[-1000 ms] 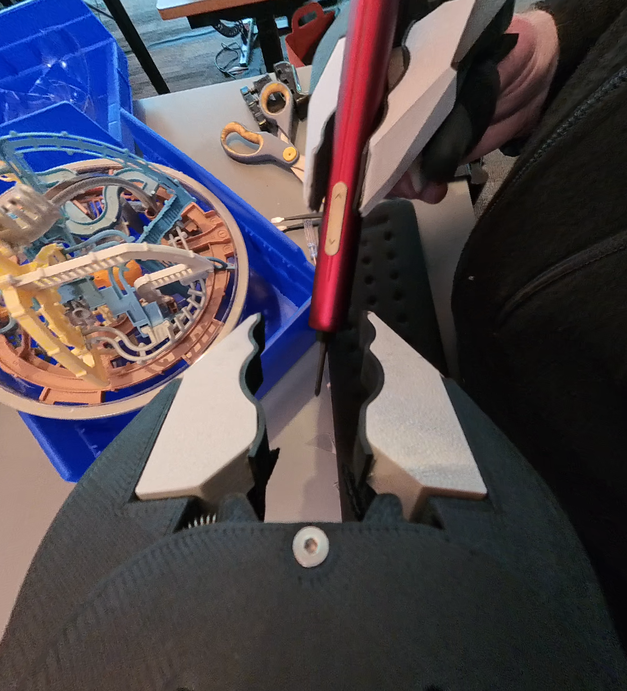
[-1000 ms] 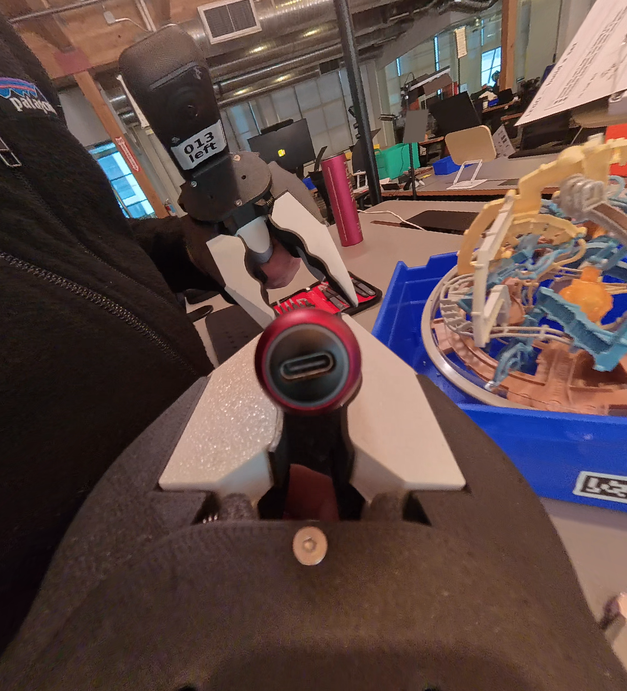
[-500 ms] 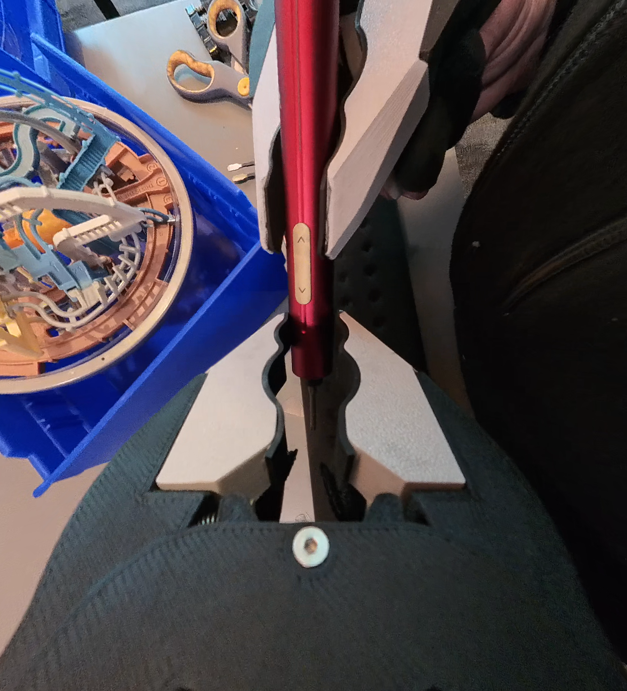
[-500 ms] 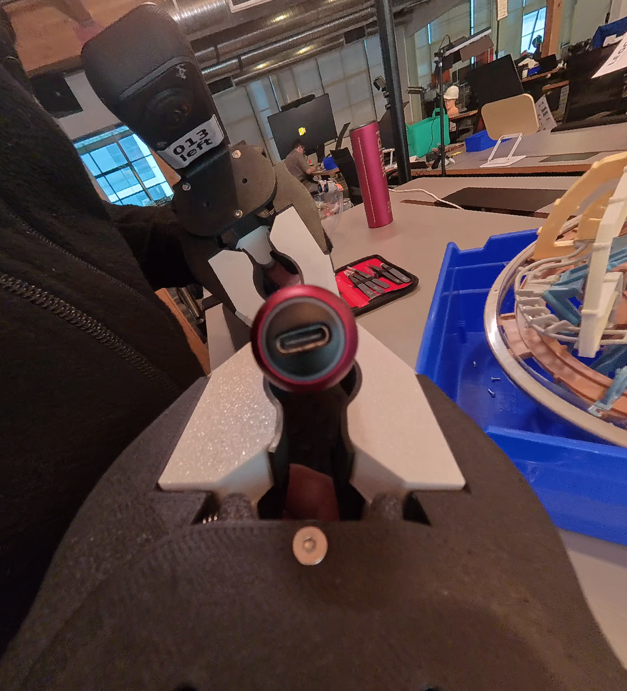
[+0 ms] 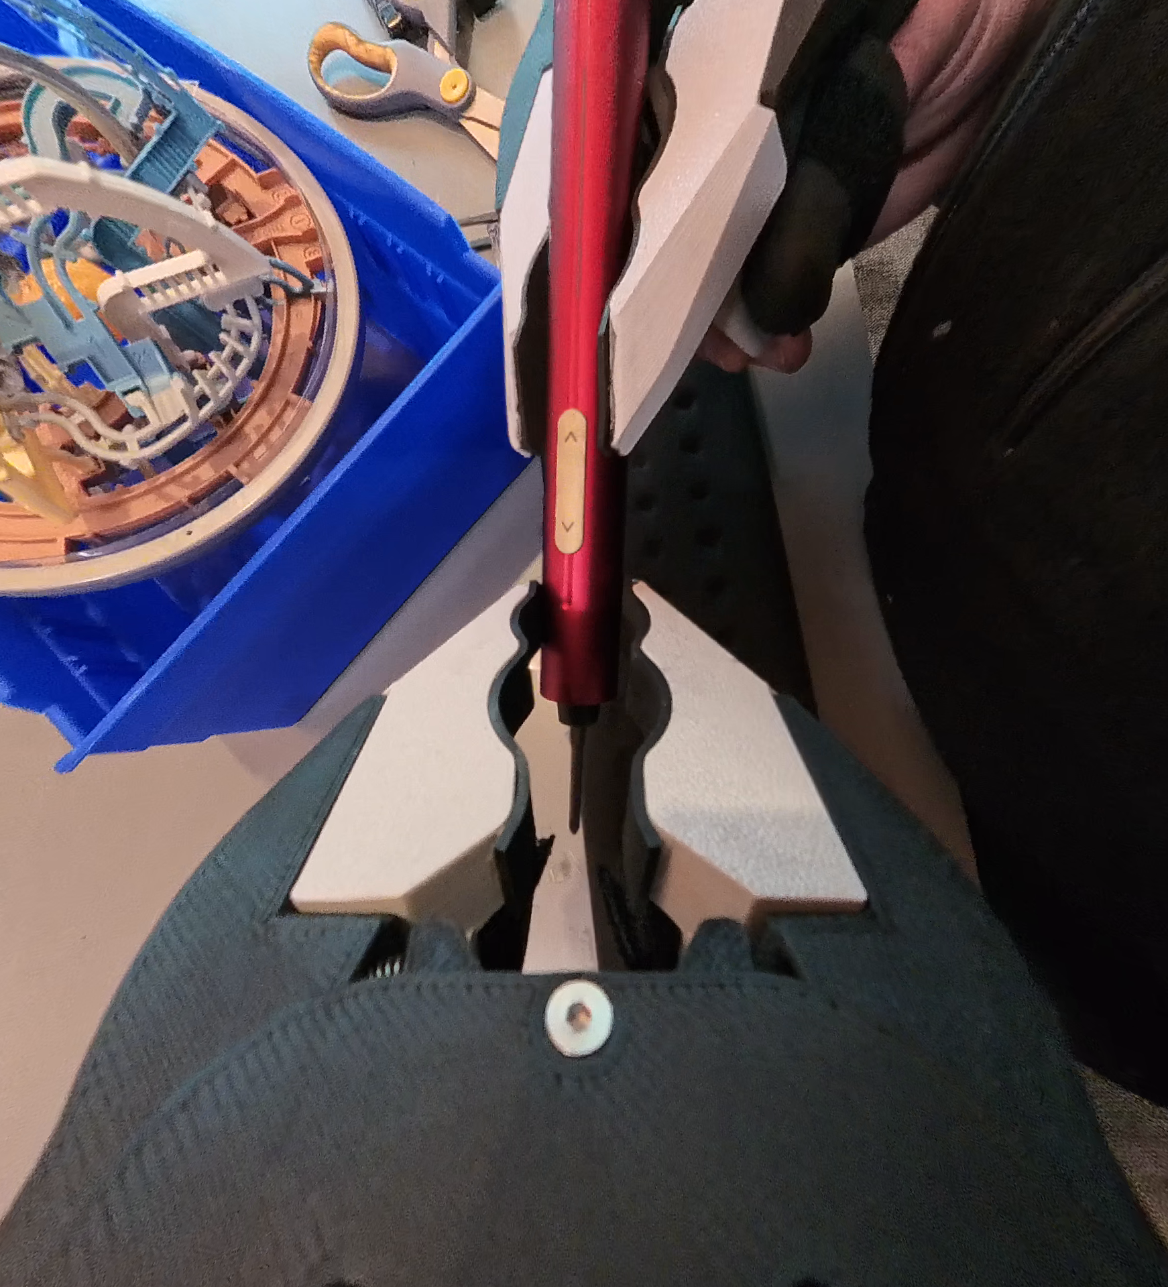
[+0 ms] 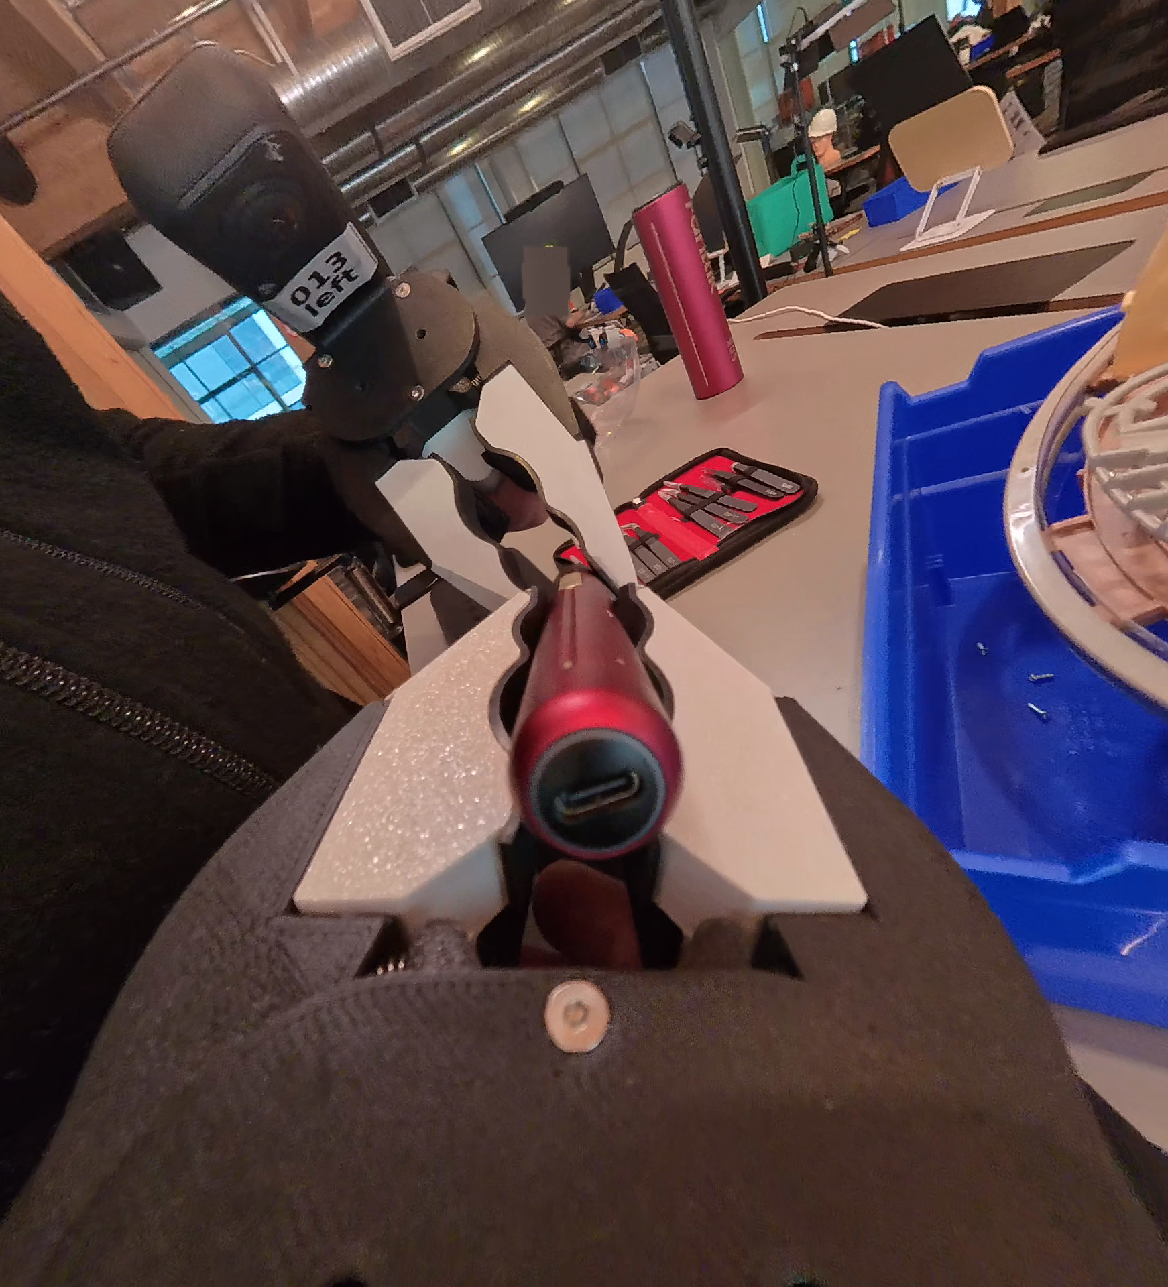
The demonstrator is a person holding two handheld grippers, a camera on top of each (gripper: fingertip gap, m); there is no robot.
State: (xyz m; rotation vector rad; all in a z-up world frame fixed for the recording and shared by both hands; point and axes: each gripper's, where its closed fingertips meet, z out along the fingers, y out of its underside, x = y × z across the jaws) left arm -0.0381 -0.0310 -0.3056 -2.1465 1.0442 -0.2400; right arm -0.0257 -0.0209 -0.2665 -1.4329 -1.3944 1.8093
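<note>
A red electric screwdriver (image 5: 578, 278) with a thin dark bit hangs point-down in the left wrist view. My right gripper (image 5: 571, 446) is shut on its upper body. In the right wrist view my right gripper (image 6: 585, 606) clamps the screwdriver (image 6: 588, 668), whose butt end with a charging port faces the camera. My left gripper (image 5: 585, 599) is open only narrowly. Its jaws flank the screwdriver's lower end and bit, and a thin dark gap shows on the right side. The left gripper (image 6: 564, 581) also shows in the right wrist view, meeting the screwdriver's tip.
A blue bin (image 5: 254, 627) holds a round clear maze toy (image 5: 114, 313) and a few loose screws (image 6: 1037, 689). Scissors (image 5: 393, 76) lie on the grey table. An open red tool case (image 6: 699, 515) and a magenta cylinder (image 6: 689, 299) lie beyond. The person's dark jacket (image 5: 1055, 557) is close on the right. One gripper's finger ends stand about 4 cm off the other's.
My left gripper's jaws have narrowed and moved up around the screwdriver's lower end. In the right wrist view the screwdriver has tilted forward toward the left gripper.
</note>
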